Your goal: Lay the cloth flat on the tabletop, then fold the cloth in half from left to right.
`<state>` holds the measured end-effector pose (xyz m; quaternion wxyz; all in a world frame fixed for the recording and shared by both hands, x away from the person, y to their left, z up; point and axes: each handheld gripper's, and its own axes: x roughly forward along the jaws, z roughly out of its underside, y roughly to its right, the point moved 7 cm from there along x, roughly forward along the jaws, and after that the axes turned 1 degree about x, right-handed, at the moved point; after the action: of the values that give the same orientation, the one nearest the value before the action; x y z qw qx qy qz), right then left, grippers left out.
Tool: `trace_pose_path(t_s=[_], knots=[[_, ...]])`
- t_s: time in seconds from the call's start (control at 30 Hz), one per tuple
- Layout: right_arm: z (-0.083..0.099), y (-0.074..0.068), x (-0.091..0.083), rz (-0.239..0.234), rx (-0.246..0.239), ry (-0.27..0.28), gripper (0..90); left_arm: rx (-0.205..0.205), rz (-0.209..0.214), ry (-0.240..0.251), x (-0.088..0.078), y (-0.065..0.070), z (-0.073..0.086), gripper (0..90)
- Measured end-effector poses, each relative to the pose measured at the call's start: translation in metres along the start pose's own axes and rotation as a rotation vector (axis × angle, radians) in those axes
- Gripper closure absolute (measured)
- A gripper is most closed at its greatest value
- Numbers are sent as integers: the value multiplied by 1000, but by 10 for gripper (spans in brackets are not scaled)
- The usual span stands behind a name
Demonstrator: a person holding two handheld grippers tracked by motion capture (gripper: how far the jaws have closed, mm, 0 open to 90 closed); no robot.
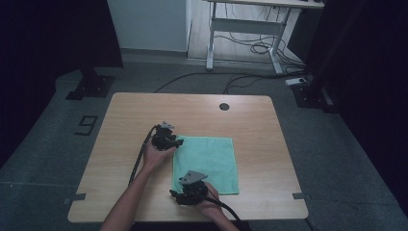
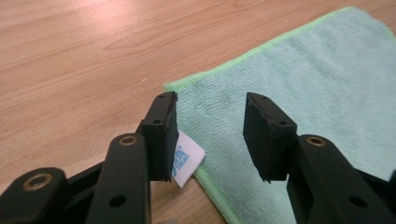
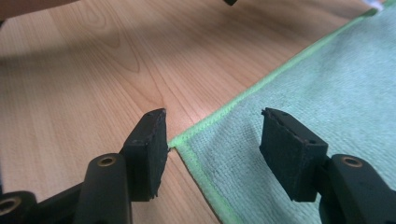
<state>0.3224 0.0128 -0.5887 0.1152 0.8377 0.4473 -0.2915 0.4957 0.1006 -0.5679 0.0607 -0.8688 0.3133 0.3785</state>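
Observation:
A light green cloth (image 1: 207, 163) lies flat on the wooden table (image 1: 144, 110). My left gripper (image 1: 182, 143) sits at the cloth's far left corner. In the left gripper view its jaws (image 2: 210, 100) stand open over that corner of the cloth (image 2: 317, 88), with a white label (image 2: 189, 158) sticking out beside the left pad. My right gripper (image 1: 174, 194) is low at the near left corner. In the right gripper view it (image 3: 212, 114) is open, with the cloth's (image 3: 336, 84) hemmed corner lying between the pads, untouched.
A round black cable hole (image 1: 224, 106) sits near the table's far edge. Behind the table stand a white desk frame (image 1: 210, 43) with loose cables (image 1: 260, 48) on the floor, and black stand bases (image 1: 91, 86) at both sides.

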Motion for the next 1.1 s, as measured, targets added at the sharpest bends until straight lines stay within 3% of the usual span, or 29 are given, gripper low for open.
trace_pose_path(t_s=[0.2,0.33,0.57,0.73,0.83,1.1], knots=[[-7,-1,-13,5,-9,45,413,2,-12,59,-27,-2,-10,543],[-9,-4,-14,3,-10,58,410,4,-25,67,-34,-6,-12,543],[-8,-10,-8,-12,-21,43,408,-11,-52,50,-28,-13,-14,525],[-11,-12,-8,-14,-28,49,407,-9,-76,65,-22,-18,-14,506],[-12,-11,-7,-15,-27,50,409,-19,-76,69,-17,-23,-13,508],[-13,-15,1,-33,-40,41,429,-41,-67,24,-5,-29,-15,526]])
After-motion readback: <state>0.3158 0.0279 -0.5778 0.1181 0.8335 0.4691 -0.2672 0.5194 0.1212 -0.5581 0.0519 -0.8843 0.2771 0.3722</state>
